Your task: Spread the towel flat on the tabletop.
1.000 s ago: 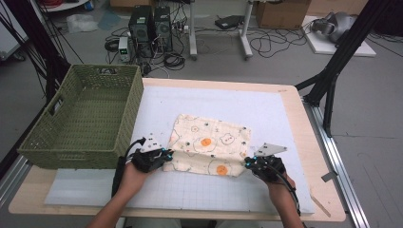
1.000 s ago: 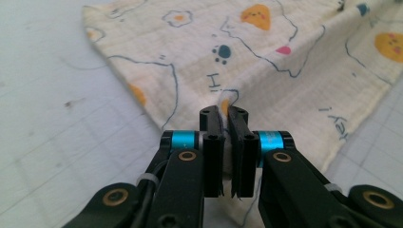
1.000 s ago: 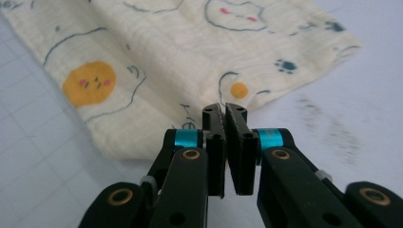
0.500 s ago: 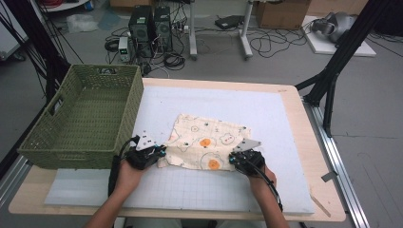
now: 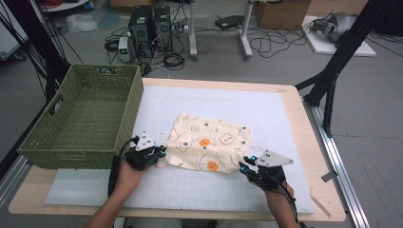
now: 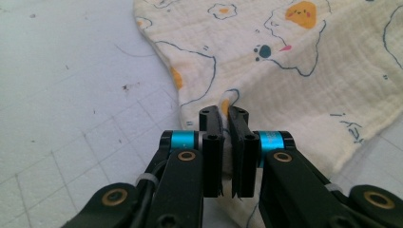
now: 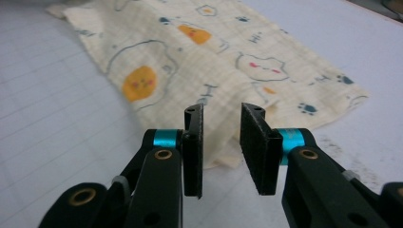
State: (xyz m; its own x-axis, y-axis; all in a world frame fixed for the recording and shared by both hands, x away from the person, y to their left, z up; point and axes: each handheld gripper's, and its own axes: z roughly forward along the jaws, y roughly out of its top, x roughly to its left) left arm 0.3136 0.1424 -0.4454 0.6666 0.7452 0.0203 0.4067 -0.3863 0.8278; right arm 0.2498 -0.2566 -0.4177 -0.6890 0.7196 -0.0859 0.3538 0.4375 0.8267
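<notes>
A cream cloth (image 5: pixel 209 140) printed with orange and blue cartoon animals lies flat on the white gridded mat (image 5: pixel 266 109). My left gripper (image 5: pixel 160 153) is at the cloth's near left edge. In the left gripper view the gripper (image 6: pixel 224 114) is shut on a pinched fold of the cloth (image 6: pixel 304 61). My right gripper (image 5: pixel 243 166) sits at the cloth's near right corner. In the right gripper view the gripper (image 7: pixel 221 111) stands open, with the edge of the cloth (image 7: pixel 190 52) lying loose under and just ahead of the jaws.
A green woven basket (image 5: pixel 81 152) stands on the table's left side, close beside my left hand. The mat covers most of the wooden table (image 5: pixel 304 118). Computers and cables lie on the floor beyond the far edge.
My right gripper slid left along the cloth's near edge, then drew back toward the right corner, and now stands open. The left gripper has stayed at the left edge.
</notes>
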